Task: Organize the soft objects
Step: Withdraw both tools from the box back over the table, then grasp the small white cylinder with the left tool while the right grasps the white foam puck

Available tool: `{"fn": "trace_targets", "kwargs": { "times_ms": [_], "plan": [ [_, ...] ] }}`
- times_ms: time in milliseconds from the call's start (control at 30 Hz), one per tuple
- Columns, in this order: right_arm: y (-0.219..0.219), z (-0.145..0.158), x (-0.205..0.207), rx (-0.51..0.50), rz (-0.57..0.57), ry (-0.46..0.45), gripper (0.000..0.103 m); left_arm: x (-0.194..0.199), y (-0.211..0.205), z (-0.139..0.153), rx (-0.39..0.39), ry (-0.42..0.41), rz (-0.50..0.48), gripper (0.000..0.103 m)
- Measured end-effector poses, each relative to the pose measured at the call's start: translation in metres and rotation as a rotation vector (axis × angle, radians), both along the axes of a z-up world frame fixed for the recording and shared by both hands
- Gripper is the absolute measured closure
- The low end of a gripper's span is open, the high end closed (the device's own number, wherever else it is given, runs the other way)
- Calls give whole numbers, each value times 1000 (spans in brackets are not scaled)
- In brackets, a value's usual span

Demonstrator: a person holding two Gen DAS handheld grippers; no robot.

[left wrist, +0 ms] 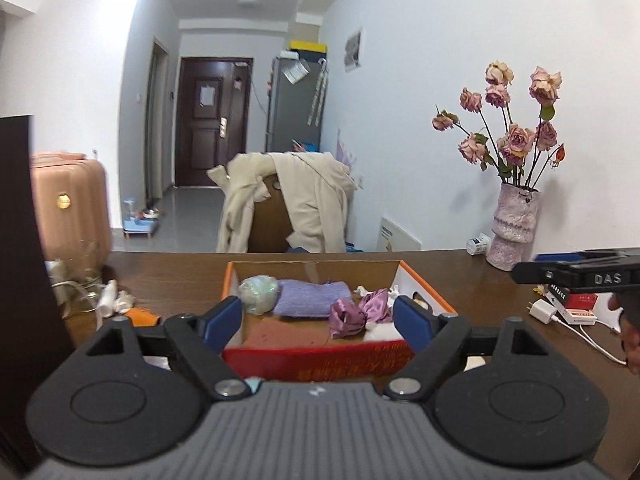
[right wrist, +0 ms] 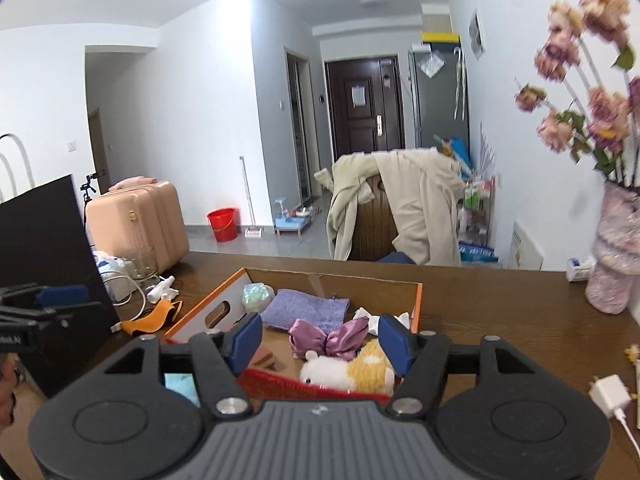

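One box (left wrist: 424, 284), lying at frame centre, is holding one purple cloth (left wrist: 314, 298), one bow (left wrist: 358, 314), one plush (right wrist: 348, 372) and one pale ball (left wrist: 259, 294). Both the left gripper (left wrist: 318, 322) and the right gripper (right wrist: 320, 344) are gaping wide, gripping nothing.

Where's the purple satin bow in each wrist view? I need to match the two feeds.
Left wrist: purple satin bow lies in the cardboard box, right of centre.
Right wrist: bow sits centre, behind the plush toy.
Shared landmark: lavender towel.
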State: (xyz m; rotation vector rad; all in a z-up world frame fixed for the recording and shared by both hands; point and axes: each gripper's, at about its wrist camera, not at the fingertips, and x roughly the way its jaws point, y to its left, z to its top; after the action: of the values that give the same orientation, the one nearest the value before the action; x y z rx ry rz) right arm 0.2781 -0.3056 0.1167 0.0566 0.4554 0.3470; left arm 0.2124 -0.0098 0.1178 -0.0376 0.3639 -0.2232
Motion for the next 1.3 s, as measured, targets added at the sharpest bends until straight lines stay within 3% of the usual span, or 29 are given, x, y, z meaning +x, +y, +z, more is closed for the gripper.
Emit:
{"fn": "trace_targets", "kwargs": {
  "times_ms": [133,433,600,800,1300],
  "plan": [
    [2,-7,-48,-28,-22,-54,31,-43,7,-14,-3,-8,52,6],
    [23,-44,-166,-36,-31,-239,16,-139,18,-58,25,-72,173,0],
    [33,-77,-205,16,-27,-190,11,-157,25,-81,18,-25,155,0],
    [39,-111,-209,-35,-41,-114,11,-147,30,-87,11,2,185,0],
    [48,-117,-158,-31,-27,-46,12,-82,39,-110,-20,128,179,0]
  ]
}}
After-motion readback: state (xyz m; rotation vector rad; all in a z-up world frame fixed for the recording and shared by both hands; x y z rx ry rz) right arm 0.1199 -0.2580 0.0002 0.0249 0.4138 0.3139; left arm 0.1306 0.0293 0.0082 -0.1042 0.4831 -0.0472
